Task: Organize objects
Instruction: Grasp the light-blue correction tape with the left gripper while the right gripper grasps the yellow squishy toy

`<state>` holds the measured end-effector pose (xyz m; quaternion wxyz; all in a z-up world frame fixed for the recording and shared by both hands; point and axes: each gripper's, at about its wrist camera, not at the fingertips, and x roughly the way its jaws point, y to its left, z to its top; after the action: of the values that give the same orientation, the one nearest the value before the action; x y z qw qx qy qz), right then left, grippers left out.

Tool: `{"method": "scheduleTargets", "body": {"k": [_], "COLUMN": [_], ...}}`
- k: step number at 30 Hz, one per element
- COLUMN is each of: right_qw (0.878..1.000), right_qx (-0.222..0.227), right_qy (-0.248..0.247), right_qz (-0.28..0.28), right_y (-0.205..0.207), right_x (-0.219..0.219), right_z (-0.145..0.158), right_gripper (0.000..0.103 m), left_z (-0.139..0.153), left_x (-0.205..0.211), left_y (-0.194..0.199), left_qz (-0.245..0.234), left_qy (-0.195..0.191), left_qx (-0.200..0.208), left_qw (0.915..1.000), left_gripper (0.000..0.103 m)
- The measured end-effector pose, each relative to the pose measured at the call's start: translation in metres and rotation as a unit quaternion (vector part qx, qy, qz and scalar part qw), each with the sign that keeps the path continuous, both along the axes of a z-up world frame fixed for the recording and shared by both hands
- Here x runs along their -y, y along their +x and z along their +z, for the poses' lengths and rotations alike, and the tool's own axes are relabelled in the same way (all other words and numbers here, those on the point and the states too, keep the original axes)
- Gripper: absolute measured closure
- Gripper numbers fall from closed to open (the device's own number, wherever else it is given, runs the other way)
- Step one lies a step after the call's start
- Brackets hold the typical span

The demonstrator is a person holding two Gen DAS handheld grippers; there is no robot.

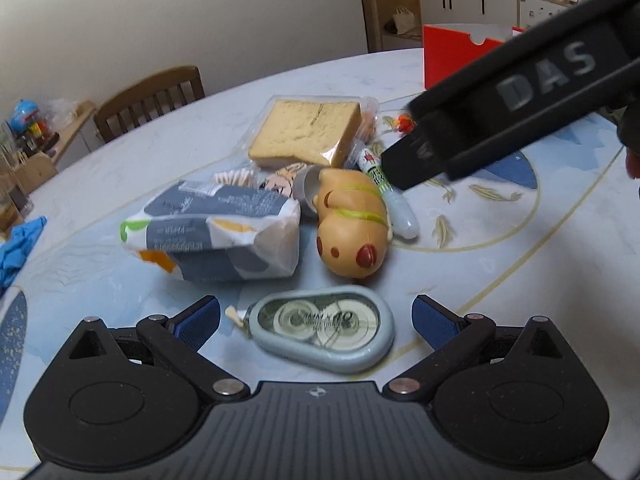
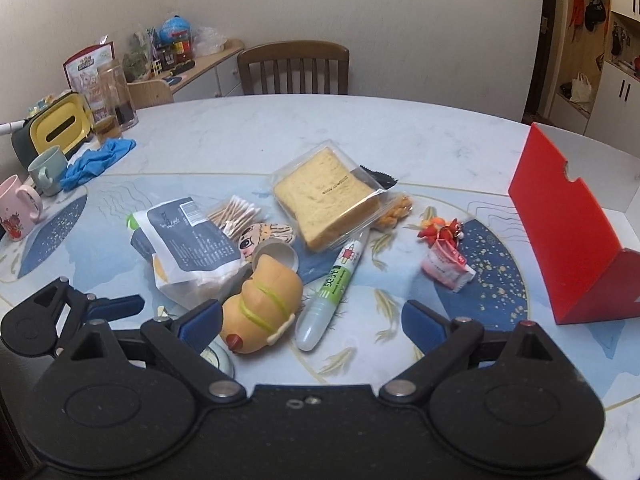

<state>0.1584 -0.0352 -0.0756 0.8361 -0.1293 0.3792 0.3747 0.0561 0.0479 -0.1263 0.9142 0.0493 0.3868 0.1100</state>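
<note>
Jaws on both grippers gape wide, gripping nothing; left gripper (image 1: 316, 314) straddles the correction tape (image 1: 324, 330) on the desk (image 1: 500, 280); right gripper (image 2: 312, 316) frames the glue stick (image 2: 332, 288), red box (image 2: 568, 236) at two o'clock.

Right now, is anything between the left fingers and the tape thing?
No. The correction tape lies on the table right between the open left gripper's fingers, with nothing in the gap.
</note>
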Motion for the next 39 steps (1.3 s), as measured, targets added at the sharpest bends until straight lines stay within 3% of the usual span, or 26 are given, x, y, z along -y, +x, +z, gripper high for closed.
{"method": "scheduleTargets", "body": {"k": [9, 22, 30, 34, 36, 39], "right_qw": [1.0, 0.998, 0.997, 0.997, 0.996, 0.996], "right_qx": [0.009, -0.012, -0.038, -0.055, -0.064, -0.076], "right_qy": [-0.019, -0.042, -0.045, -0.039, -0.033, -0.024], "right_qz": [0.013, 0.041, 0.041, 0.044, 0.045, 0.042], "right_y": [0.003, 0.007, 0.011, 0.01, 0.011, 0.014], "right_x": [-0.018, -0.048, -0.059, -0.059, -0.059, -0.057], "right_z": [-0.006, -0.024, -0.031, -0.033, -0.032, -0.032], "right_gripper": [0.007, 0.024, 0.03, 0.038, 0.042, 0.048], "left_z": [-0.011, -0.005, -0.003, -0.008, -0.009, -0.007], "left_x": [0.003, -0.054, -0.055, -0.064, -0.069, -0.073], "left_y": [0.006, -0.007, 0.006, 0.003, 0.002, 0.0], "left_qz": [0.01, 0.099, 0.119, 0.146, 0.153, 0.156], "left_qy": [0.056, 0.008, -0.019, -0.05, -0.068, -0.094], "left_qx": [-0.007, -0.029, -0.031, -0.037, -0.034, -0.027], "left_qw": [0.9984, 0.9946, 0.9922, 0.9874, 0.9854, 0.9828], "left_gripper": [0.001, 0.001, 0.001, 0.001, 0.004, 0.017]}}
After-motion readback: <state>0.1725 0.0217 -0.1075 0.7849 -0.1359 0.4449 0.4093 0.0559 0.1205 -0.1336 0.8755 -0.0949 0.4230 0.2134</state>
